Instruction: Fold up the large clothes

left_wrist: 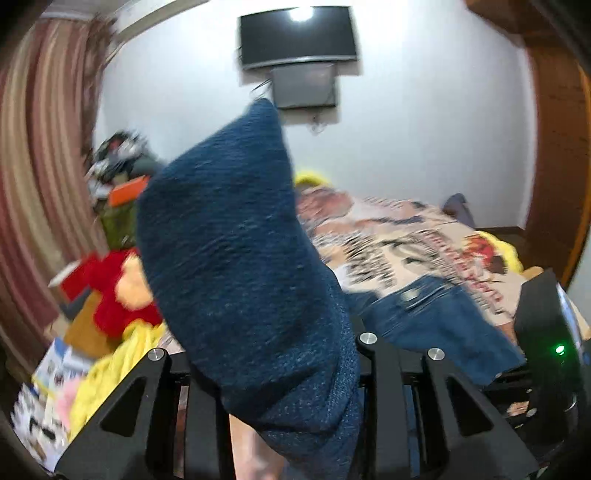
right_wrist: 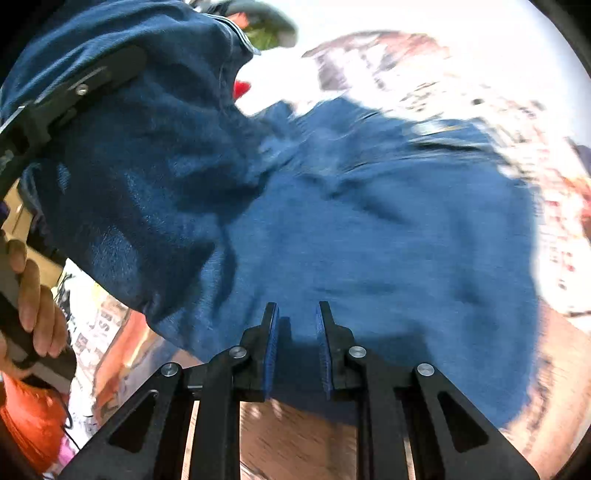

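A thick fold of the blue garment (left_wrist: 240, 258) is held up in front of the left gripper (left_wrist: 273, 369), standing tall against the white wall (left_wrist: 424, 129) and covering the gap between the fingers, so the pads cannot be seen; the cloth is bunched between them and kept off the bed. In the right wrist view, the same left gripper (right_wrist: 74, 88) is seen at the upper left, buried in the raised cloth, with a hand (right_wrist: 33, 295) wrapped round its grip. The right gripper (right_wrist: 297, 332) is pointed steeply down, its blue-padded fingers (right_wrist: 271, 350) drawn narrow with the garment's near edge pinched between them. The rest of the garment is spread over the patterned bedspread (left_wrist: 406, 236). A television (left_wrist: 297, 35) is mounted on the wall, and a red plush toy (left_wrist: 114, 295) is seen at the left beside striped curtains (left_wrist: 40, 147).
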The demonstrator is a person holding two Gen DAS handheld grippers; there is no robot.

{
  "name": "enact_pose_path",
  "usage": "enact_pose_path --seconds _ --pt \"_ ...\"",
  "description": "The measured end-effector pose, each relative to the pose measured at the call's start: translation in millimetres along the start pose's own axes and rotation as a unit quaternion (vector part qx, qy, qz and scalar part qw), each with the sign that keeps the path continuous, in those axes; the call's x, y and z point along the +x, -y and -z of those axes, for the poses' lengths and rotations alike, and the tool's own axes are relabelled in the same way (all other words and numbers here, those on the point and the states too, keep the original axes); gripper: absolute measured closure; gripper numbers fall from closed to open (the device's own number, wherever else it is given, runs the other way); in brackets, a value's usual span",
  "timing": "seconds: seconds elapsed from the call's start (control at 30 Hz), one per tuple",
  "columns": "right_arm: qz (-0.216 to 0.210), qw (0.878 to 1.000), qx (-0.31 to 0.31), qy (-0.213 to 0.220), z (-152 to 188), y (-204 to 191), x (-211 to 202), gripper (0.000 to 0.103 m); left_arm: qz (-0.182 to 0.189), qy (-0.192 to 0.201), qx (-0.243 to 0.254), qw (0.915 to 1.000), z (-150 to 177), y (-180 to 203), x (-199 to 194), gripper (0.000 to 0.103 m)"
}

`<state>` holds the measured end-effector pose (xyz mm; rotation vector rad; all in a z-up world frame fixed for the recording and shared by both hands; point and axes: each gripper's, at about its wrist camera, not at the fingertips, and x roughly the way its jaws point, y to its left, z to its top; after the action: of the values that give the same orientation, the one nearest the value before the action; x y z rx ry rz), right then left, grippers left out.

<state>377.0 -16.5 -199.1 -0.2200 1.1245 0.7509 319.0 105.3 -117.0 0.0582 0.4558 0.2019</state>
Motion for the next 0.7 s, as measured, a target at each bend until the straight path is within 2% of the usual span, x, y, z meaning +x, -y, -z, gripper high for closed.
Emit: enact_pose_path --seconds 0.1,0.2,0.33,0.5,0.6,0.7 --pt "0.025 0.999 0.035 0.022 16.8 34.9 -30.8 0.088 0.029 0.017 0.033 0.9989 -13.0 36.1 -2.3 0.073" --pt "0.049 0.995 0.086 0.012 38.3 73.5 -48.8 0.088 0.051 0.024 0.077 0.9954 -16.2 79.1 -1.8 0.073" --pt "0.071 0.987 0.144 0.000 73.8 118.7 -69.7 0.088 0.084 0.004 0.124 0.9887 -8.7 127.6 6.7 0.074" --pt "0.085 0.980 0.181 0.004 117.7 140.5 -93.2 0.088 0.142 -0.079 0.150 0.9753 16.0 168.5 27.1 0.074" --pt "0.083 0.977 0.197 0.012 141.5 144.5 -106.9 0.088 0.170 -0.135 0.142 0.9659 29.0 176.3 36.0 0.074" --pt "0.087 0.974 0.207 0.019 155.8 149.2 -114.6 0.088 0.180 -0.170 0.124 0.9610 38.4 177.6 39.4 0.074"
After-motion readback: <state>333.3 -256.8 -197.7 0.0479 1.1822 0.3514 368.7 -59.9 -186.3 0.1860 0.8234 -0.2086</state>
